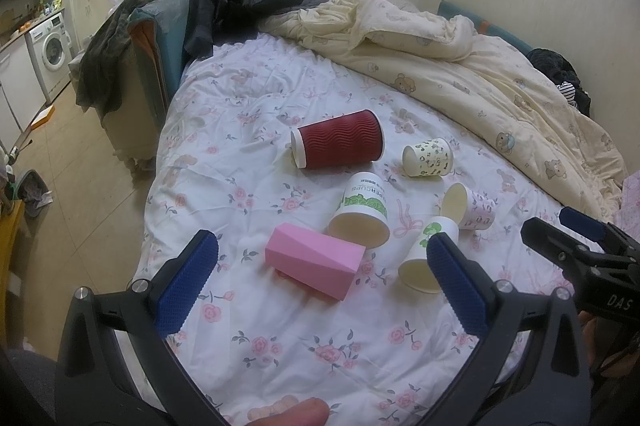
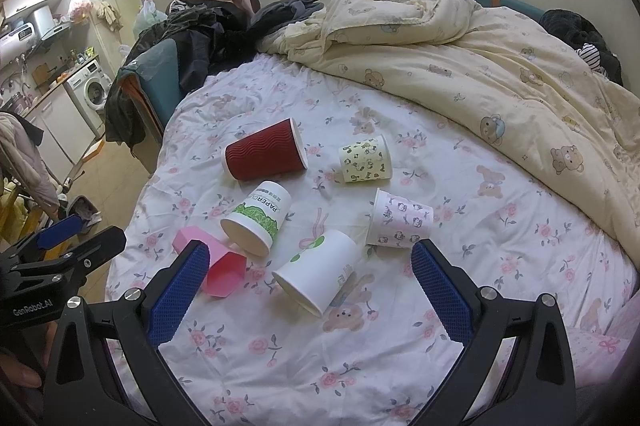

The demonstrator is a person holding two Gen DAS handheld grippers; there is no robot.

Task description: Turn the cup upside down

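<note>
**Six cups on their sides on the bed**

I see the cups clustered mid-sheet [image 2: 320, 366]. The ribbed cup [image 2: 264, 154] lies farthest back; the small cup [image 2: 365, 158] is to its right. In front sit the lettered cup [image 2: 256, 220] and patterned cup [image 2: 400, 218]. Nearest me are the faceted cup [image 2: 218, 266], left, possibly touching the lettered one, and the plain cup [image 2: 316, 272]. The duvet [image 2: 500, 73] is bunched behind and right.

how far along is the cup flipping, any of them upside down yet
Nothing looks done: all six cups lie on their sides on the bed sheet, including the red cup, pink cup and white cup with green print. In hand: nothing; the left tongs and right tongs are open, hovering empty. Every flip remains.
</note>
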